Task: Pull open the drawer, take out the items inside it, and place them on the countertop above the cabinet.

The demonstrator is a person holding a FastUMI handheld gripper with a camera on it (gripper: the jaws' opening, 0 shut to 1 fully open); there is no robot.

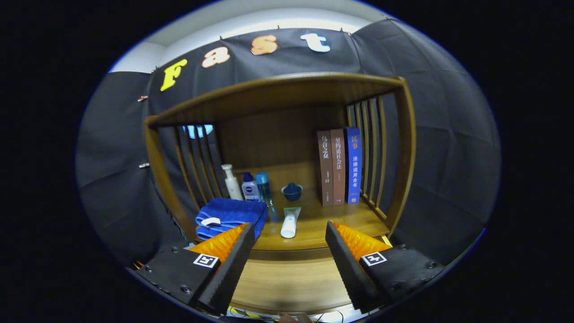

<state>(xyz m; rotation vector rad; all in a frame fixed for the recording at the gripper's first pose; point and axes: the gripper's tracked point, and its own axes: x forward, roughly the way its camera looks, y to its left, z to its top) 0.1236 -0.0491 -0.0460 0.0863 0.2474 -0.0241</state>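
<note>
My gripper (289,240) is open, nothing between its fingers, hovering in front of a wooden cabinet. Just ahead of the fingers lies the countertop (332,224), with a white tube (289,223) lying on it between the fingertips. Below the countertop's edge, between the fingers, is a wooden front panel (289,278) that may be the drawer; I cannot tell whether it is pulled out. A folded blue towel (231,216) rests on the countertop beyond the left finger.
At the back left stand a white pump bottle (232,181), a blue-labelled bottle (249,186) and a clear blue bottle (264,188). A small blue bowl (292,191) sits mid-shelf. Three upright books (339,166) lean by the right slats (370,148). A top shelf (278,89) overhangs.
</note>
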